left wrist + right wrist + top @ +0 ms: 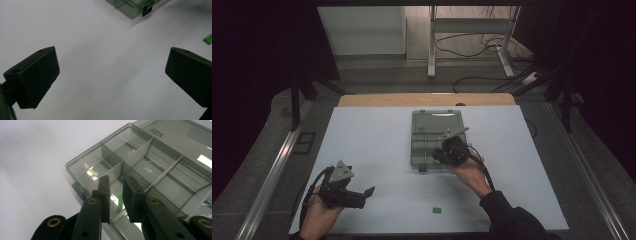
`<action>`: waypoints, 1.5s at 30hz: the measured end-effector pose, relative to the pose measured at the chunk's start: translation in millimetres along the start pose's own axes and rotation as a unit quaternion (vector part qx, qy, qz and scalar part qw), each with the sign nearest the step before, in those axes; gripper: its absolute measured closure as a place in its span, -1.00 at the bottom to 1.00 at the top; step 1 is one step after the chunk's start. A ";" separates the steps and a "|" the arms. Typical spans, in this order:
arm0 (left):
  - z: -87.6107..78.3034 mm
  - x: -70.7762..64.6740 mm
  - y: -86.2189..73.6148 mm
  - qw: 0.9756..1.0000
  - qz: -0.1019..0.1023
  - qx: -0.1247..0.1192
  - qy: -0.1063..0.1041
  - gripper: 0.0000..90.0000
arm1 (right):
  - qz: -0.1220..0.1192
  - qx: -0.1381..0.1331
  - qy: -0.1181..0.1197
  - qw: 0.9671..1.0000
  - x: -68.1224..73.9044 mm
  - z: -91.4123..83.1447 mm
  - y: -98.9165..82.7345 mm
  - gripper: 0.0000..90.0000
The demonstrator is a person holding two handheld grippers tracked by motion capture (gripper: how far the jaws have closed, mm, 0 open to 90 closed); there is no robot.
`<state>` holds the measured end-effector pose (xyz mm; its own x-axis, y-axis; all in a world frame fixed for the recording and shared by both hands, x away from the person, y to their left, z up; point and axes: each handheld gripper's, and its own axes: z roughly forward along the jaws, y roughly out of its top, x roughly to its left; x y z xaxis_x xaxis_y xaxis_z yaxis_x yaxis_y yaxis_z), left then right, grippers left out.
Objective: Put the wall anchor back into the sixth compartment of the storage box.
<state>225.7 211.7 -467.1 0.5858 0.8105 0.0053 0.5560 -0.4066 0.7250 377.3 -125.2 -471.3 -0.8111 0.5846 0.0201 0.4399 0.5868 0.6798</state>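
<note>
Over the near left compartment of the clear organizer box (140, 165), I had the right tongs (116, 195) pointed down into the tray, and a small green piece (120, 202) showed in the narrow gap between the 2 jaws. The jaws stood slightly apart, and I could not tell whether the pads pressed on that piece or had let it go; my reading was that it was being dropped into the compartment. In the high view the right tongs (451, 150) sat over the front half of the box (437, 122), whose lid lay open and flat toward the far side, which is why the dividers were reachable from above. The box rested near the middle of the white counter (377, 140).

A second green piece (436, 210) lay loose on the counter near its front edge, well apart from the box, and I judged it the next 1 to sort. The left tongs (369, 191) hung low at the front left, jaws wide apart and empty, with bare counter between them. From the left gripper view, the green piece (208, 39) lay off to the right, and a corner of the box with its latch (147, 8) ahead.
</note>
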 end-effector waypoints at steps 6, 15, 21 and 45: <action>-0.2 -0.3 -0.2 1.000 -0.001 -0.001 0.000 -1.00 | -0.010 -0.003 -0.006 1.000 5.8 -7.6 -2.1 0.50; -0.8 -0.2 -0.5 1.000 -0.001 -0.002 -0.001 -1.00 | -0.010 -0.012 0.004 1.000 10.4 -20.4 -5.8 0.32; -1.0 -0.4 -0.5 1.000 -0.001 -0.002 0.000 -1.00 | -0.011 -0.016 0.007 1.000 13.5 -28.2 -8.7 0.16; -1.3 -1.0 -0.9 1.000 0.003 0.001 -0.001 -1.00 | -0.039 -0.002 0.016 0.999 32.9 -44.5 -21.8 -0.20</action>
<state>223.9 211.8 -466.9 0.5902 0.8072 0.0085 0.5537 -0.4125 0.7234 323.9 -143.7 -452.8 -0.8543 0.5197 -0.0098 0.3740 0.6275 0.6829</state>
